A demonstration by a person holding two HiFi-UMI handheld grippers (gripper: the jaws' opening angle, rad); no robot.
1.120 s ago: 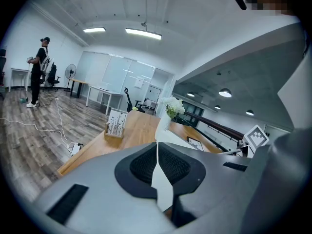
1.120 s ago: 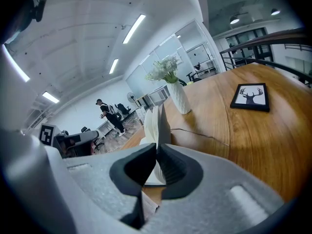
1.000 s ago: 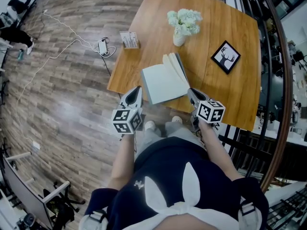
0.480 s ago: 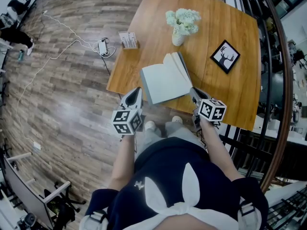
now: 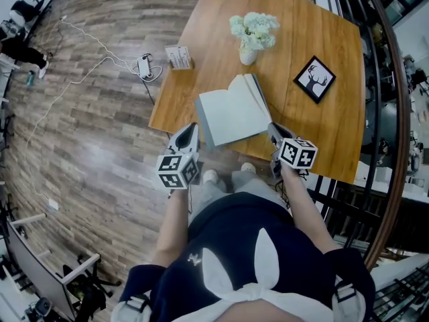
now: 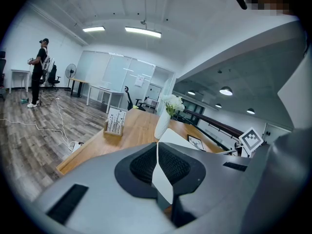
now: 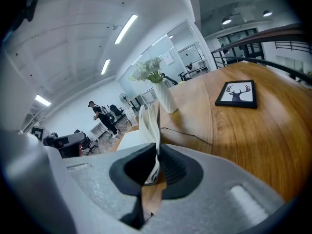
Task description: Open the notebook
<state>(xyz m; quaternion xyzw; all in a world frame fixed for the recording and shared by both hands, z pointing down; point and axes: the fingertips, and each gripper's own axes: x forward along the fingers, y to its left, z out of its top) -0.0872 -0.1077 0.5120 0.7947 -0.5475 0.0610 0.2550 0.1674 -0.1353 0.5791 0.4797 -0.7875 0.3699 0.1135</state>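
Wooden surface (image 5: 335, 133). Grips white notebook (image 5: 231, 116) by its raised pages with right tool (image 5: 271, 127); holds left tool (image 5: 192, 126) pressed shut just beside it.

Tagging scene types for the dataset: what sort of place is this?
Likely an open-plan office or lab: desks with office chairs, glass partitions behind them, and ceiling strip lights.

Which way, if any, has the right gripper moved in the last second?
Yes, slightly. In the head view the right gripper, shut on the notebook, has shifted rightward, toward the framed deer picture.
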